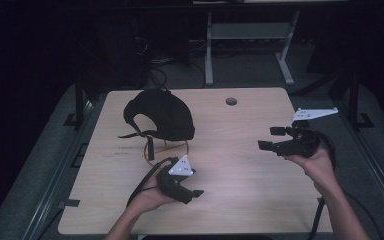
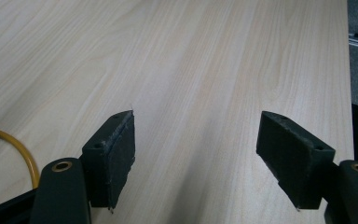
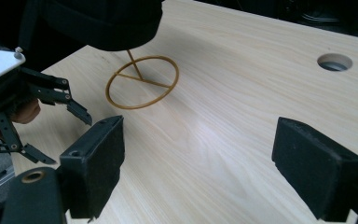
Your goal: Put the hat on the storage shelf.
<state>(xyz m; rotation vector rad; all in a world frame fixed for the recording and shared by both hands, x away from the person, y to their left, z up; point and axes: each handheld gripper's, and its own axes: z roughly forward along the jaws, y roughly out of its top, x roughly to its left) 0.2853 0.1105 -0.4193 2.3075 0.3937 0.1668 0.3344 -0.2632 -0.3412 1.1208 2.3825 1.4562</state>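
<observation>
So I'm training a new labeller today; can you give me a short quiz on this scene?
1. True or false: the left gripper holds the cap.
2. What does the cap sit on: A a gold wire stand, B a box, C a plate?
3. What is between the right gripper jaws?

Key: 1 false, its jaws are open over bare table. 2 A. 3 Nothing; they stand open.
</observation>
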